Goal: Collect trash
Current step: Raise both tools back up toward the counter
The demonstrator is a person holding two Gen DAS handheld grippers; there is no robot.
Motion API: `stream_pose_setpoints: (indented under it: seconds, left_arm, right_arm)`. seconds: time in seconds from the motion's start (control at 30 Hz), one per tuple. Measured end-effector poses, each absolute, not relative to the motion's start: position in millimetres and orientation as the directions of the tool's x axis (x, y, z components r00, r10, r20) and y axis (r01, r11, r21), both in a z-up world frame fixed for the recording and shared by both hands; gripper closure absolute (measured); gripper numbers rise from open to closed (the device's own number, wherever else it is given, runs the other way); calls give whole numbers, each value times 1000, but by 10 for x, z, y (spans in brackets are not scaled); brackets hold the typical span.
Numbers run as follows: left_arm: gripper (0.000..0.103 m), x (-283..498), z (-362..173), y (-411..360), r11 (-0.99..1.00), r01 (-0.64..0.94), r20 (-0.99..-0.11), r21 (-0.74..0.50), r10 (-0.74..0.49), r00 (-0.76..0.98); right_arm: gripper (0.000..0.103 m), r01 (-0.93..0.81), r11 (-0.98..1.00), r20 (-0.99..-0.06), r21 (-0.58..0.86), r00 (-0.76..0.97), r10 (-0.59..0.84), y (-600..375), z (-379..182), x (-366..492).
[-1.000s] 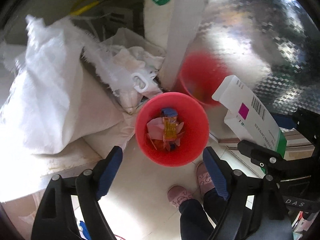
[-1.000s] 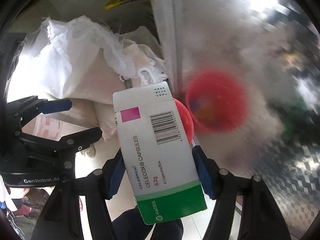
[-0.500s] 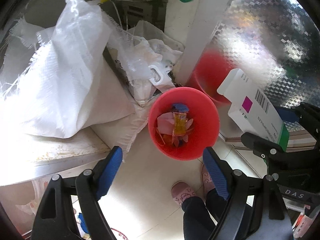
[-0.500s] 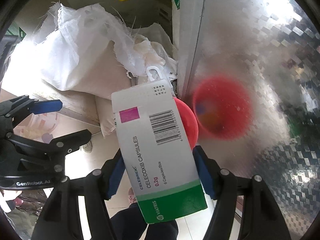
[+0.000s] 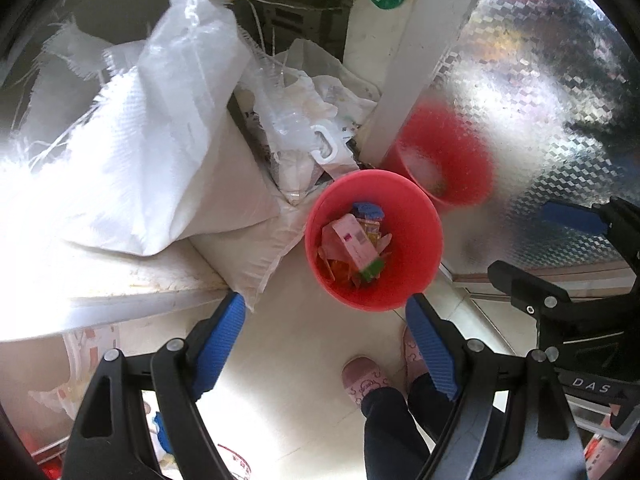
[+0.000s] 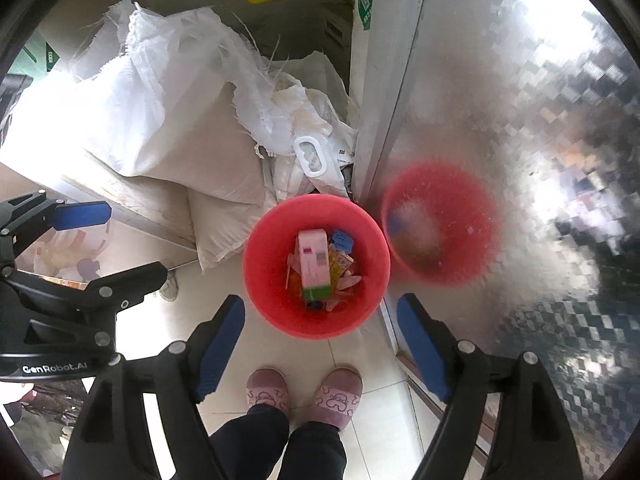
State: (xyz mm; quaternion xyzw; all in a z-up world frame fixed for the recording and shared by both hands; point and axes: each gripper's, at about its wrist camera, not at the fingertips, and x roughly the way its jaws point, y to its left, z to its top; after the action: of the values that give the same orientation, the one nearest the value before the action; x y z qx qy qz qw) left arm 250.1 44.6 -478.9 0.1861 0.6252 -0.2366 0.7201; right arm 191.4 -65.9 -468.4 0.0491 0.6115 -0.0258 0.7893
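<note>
The medicine box (image 6: 313, 262) lies inside the red bin (image 6: 272, 308), on top of the other wrappers there, its green end toward the near rim. The right gripper (image 6: 320, 328) hangs above the bin's near edge with its blue-padded jaws spread wide and nothing between them; the box sits beyond and between the two tips. The left gripper (image 5: 326, 332) is likewise wide apart and empty, and from its camera the bin (image 5: 416, 280) with the box (image 5: 356, 246) appears just past its right finger. The bin stands on the tiled floor (image 6: 360, 368) against a shiny metal panel (image 6: 520, 100), beside white woven sacks (image 6: 160, 100), and the person's pink slippers (image 6: 267, 394) are just below it
</note>
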Motion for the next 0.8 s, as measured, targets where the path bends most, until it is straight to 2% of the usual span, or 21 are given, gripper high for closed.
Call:
stream_pose_setpoints:
  seconds: [0.33,0.6,0.8]
  left_arm:
    - [22,2300,-4087,531,833,554,-983,4,-99,156]
    - [22,2040,-3165,766,868,495,-975,-29,-134,177]
    - [22,1840,-2474,830,865,502,-965,-2,-133,224]
  right_arm:
    - [26,78,996,-960,49,279,26,-572,-4060,1745]
    - [26,40,999,-952,18,306,5,-367,-3179,1511]
    - [26,36,999,-943,26,333,13,-283,-2558,1315]
